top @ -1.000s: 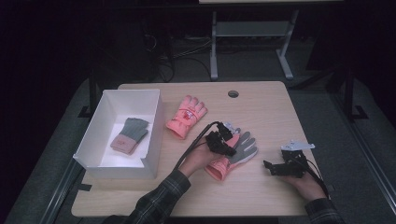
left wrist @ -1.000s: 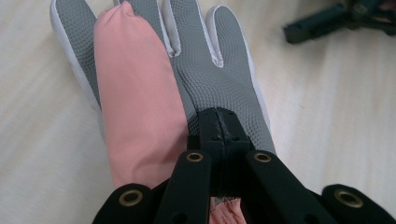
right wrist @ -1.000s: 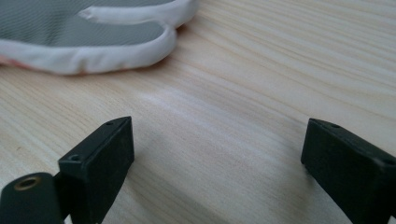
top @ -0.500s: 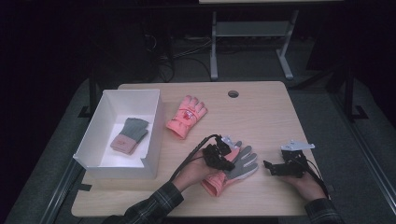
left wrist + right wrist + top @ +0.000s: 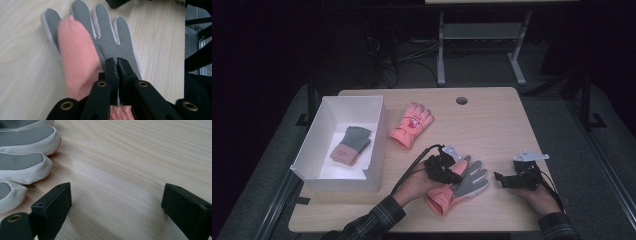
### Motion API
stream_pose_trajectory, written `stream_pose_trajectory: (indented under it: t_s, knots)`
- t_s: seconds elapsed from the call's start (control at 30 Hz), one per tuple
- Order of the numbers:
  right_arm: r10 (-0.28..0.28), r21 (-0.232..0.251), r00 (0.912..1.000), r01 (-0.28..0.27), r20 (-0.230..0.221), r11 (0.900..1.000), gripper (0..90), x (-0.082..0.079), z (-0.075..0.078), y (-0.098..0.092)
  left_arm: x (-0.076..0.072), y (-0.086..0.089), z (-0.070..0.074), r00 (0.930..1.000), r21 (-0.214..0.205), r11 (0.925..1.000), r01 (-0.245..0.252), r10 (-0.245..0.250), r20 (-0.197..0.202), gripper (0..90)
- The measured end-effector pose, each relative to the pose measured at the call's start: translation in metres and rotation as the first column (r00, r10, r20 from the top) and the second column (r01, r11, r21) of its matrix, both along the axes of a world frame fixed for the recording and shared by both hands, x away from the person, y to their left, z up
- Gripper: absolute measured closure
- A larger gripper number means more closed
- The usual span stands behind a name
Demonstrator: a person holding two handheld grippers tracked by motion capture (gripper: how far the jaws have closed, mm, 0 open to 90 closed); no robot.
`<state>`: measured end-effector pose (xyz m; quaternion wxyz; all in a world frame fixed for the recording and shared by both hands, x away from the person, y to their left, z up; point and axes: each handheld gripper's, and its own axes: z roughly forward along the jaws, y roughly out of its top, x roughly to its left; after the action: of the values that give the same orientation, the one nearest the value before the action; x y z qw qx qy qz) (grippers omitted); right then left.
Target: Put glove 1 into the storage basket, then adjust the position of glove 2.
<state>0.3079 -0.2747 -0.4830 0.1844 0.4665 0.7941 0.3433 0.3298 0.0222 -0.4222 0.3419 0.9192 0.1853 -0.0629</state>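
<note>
A glove (image 5: 468,181) with a grey palm and pink cuff lies palm up on the wooden table (image 5: 492,125), near its front edge. My left gripper (image 5: 456,175) rests over the palm, shut on a fold of the glove (image 5: 107,37) by the white hem. Its jaws meet at the left gripper (image 5: 117,60) tips and have just eased apart a touch, with fabric still pinched between them. My right gripper (image 5: 500,178) lies low on the table to the glove's right, open. Bare wood shows between the right gripper (image 5: 115,197) jaws, and the glove's fingertips (image 5: 25,165) lie just beyond its left jaw.
A second pink glove (image 5: 411,125) lies back up near the table's middle. A white box (image 5: 379,125) at the left holds a grey and pink glove (image 5: 351,145). A cable hole (image 5: 461,100) sits near the far edge. Dark floor and a desk frame lie beyond.
My left hand has drawn back toward the table's front edge, dragging the grey-palmed glove with it. The right hand has stayed put.
</note>
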Motion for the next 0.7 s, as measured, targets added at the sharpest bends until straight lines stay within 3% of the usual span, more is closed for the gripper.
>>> stream_pose_trajectory:
  t_s: [0.2,0.33,0.6,0.63,0.7]
  knots:
    - [0.000,0.000,1.0000,0.000,0.000,1.0000,8.8,0.000,0.000,0.000,0.008,0.012,0.011,0.9988,-0.014,0.9991,-0.040,0.040,0.028,82.7]
    - [-0.001,0.001,1.0000,0.001,-0.001,1.0000,8.8,0.000,0.000,0.000,0.018,0.022,0.017,0.9935,-0.018,0.9955,-0.093,0.094,0.064,71.2]
    - [0.000,0.000,1.0000,0.000,0.000,1.0000,8.8,0.000,0.000,0.000,0.042,0.043,0.022,0.9728,0.001,0.9808,-0.195,0.193,0.128,61.8]
    - [0.000,0.000,1.0000,0.000,0.001,1.0000,8.8,0.000,0.000,0.000,0.044,0.044,0.022,0.9673,-0.009,0.9747,-0.223,0.223,0.121,60.7]
    - [0.000,0.000,1.0000,0.000,0.001,1.0000,8.8,0.000,0.000,0.000,0.051,0.048,0.023,0.9608,0.003,0.9700,-0.243,0.240,0.138,58.0]
